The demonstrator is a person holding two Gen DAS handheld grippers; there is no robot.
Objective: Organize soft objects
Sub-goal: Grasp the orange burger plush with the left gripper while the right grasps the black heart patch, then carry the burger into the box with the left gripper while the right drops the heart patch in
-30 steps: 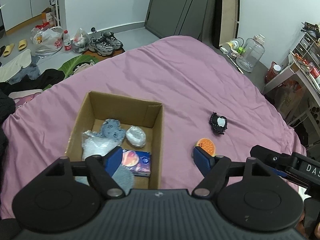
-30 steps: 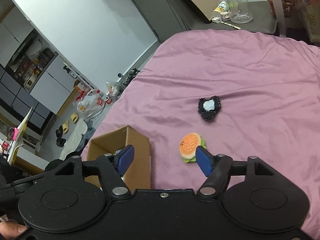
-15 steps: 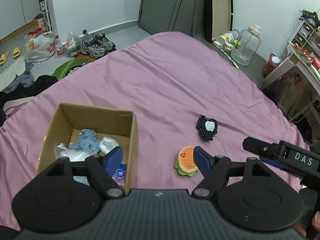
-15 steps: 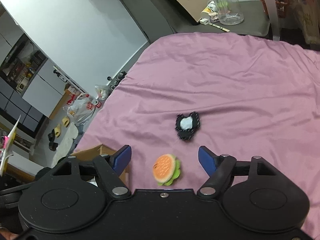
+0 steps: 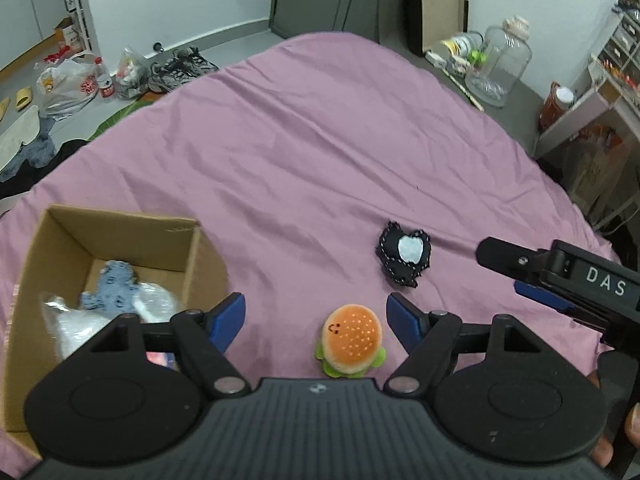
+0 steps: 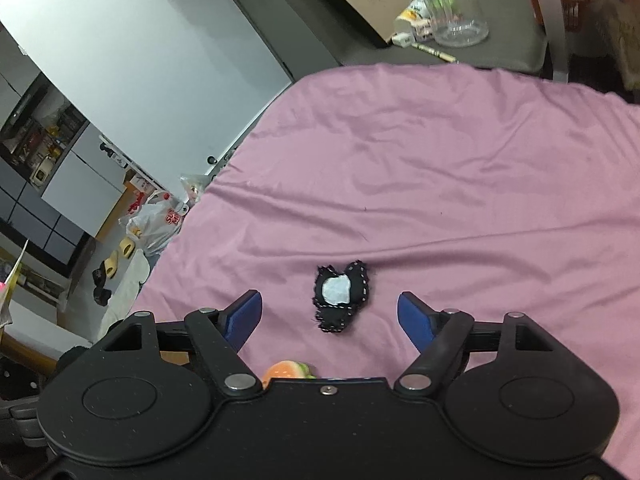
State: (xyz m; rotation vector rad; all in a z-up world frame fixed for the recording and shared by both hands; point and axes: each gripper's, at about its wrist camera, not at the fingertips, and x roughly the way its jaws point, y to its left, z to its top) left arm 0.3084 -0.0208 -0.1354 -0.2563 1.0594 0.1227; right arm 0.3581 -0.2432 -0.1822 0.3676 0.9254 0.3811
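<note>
1. My left hand-held gripper [image 5: 316, 318] hangs released over the bed [image 5: 320, 152], blue fingers spread wide, and the burger toy [image 5: 350, 346] sits on the sheet right between them, just short of the fingertips
2. The burger is squat and roundish with no real long axis, bun up and green frill at the base, so I judge the fingers can drop and close across it from either side as they stand
3. My right hand-held gripper [image 6: 330, 316] is also released and holds nothing; the black patch [image 6: 340, 296] lies flat on the sheet straight ahead, framed between its fingers, a little beyond the tips
4. The patch runs slightly longer toward and away from the right camera, its white centre uppermost, so the right fingers already straddle its narrower width
5. So each hand has its own target: left is nearer the burger, right is nearer the patch, and the two toys lie near each other but apart
6. The box [image 5: 192, 240] stands open on the bed left of the burger, beside my left finger, with a blue plush [image 5: 114, 284] and some clear-wrapped pieces already inside; that is where I judge both toys must go
7. Only the left view shows the box interior and the right tool reaching in from the side; the right view shows just a sliver of burger behind its own body, and the floor clutter off the bed's edge
</note>
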